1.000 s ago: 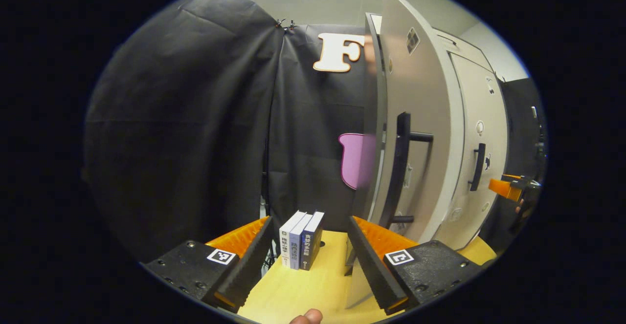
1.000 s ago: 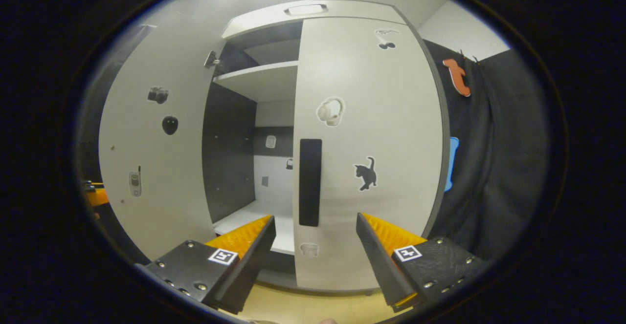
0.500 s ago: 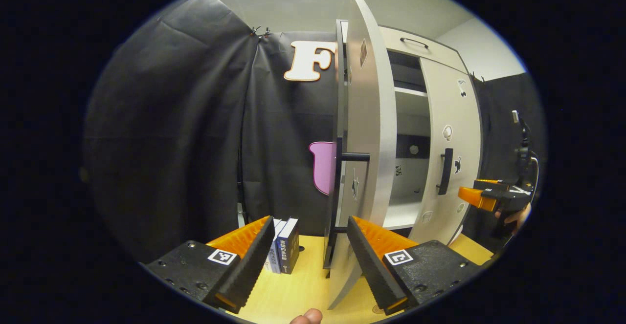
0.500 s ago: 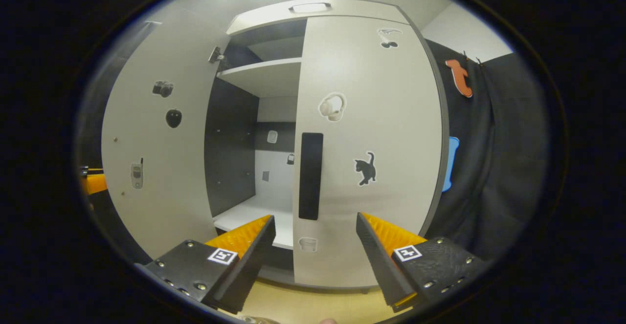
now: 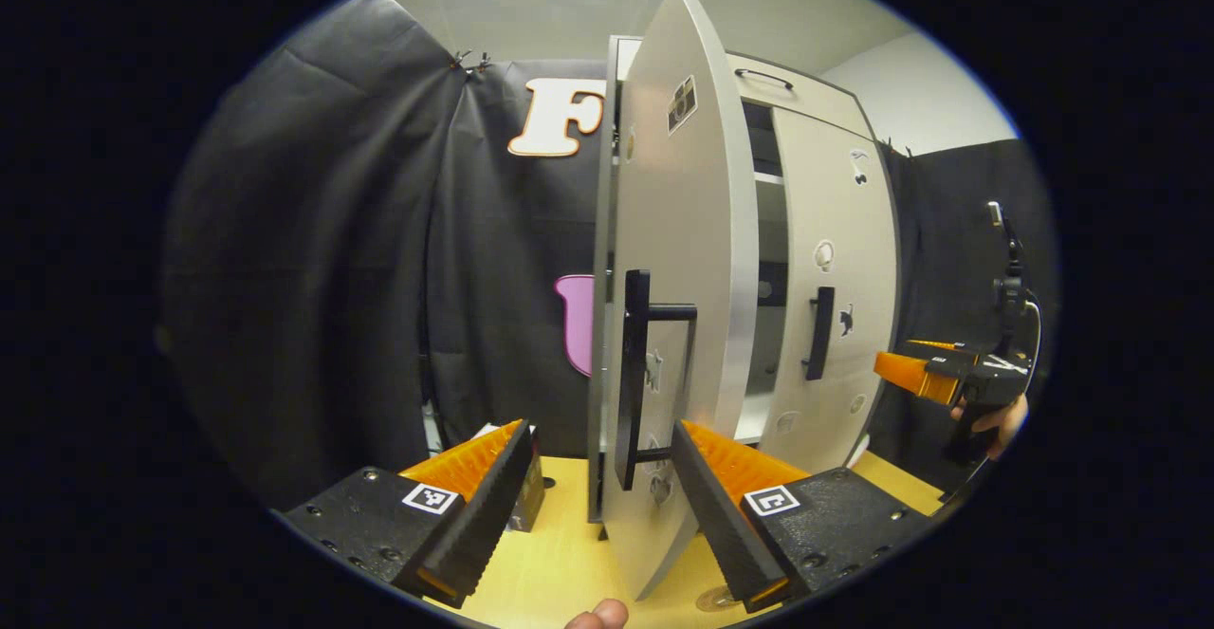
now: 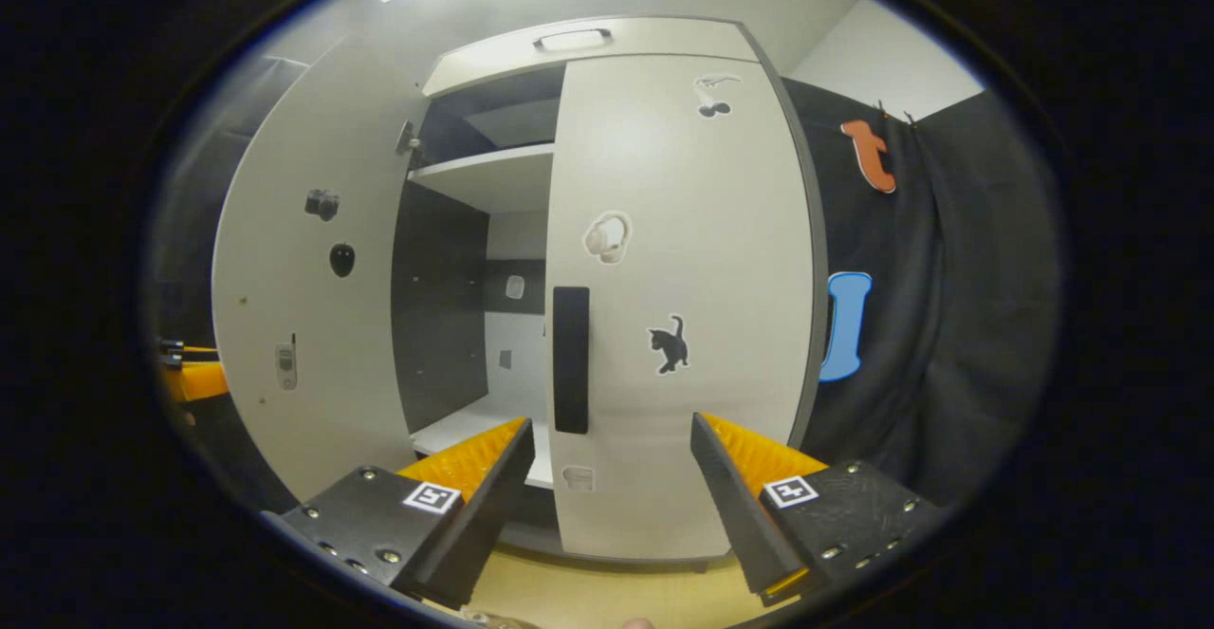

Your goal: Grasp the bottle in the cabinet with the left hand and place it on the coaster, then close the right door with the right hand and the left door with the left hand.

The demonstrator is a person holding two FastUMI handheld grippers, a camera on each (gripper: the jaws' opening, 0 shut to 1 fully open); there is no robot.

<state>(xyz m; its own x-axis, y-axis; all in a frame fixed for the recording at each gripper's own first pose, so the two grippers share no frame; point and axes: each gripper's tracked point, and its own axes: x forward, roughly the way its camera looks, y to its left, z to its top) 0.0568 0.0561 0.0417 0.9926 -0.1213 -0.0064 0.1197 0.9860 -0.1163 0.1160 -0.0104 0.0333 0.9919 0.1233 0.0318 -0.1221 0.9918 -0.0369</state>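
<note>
The cabinet's left door (image 5: 683,259) stands open, nearly edge-on, right in front of my left gripper (image 5: 602,506). That gripper is open, and the door's black handle (image 5: 634,378) and lower edge sit between its fingers in the left gripper view. The right door (image 6: 673,306) is shut, its black handle (image 6: 570,360) just above my open right gripper (image 6: 607,506), which holds nothing. The open cabinet bay (image 6: 474,325) shows a bare white floor and a shelf. The right gripper (image 5: 934,378) also hangs at the far right, held by a hand (image 5: 996,416). The left gripper (image 6: 194,378) peeks out beyond the open door (image 6: 303,306).
The cabinet stands on a yellow wooden table (image 5: 560,563). A few upright books (image 5: 526,496) sit left of the open door, mostly behind my left finger. A small round disc (image 5: 716,599) lies on the table near my right finger. Black cloth walls the booth on both sides.
The left gripper has swung toward the open left door, which now sits centred between its fingers; the books have slid behind the left finger. The right gripper has drifted slightly right and stays open.
</note>
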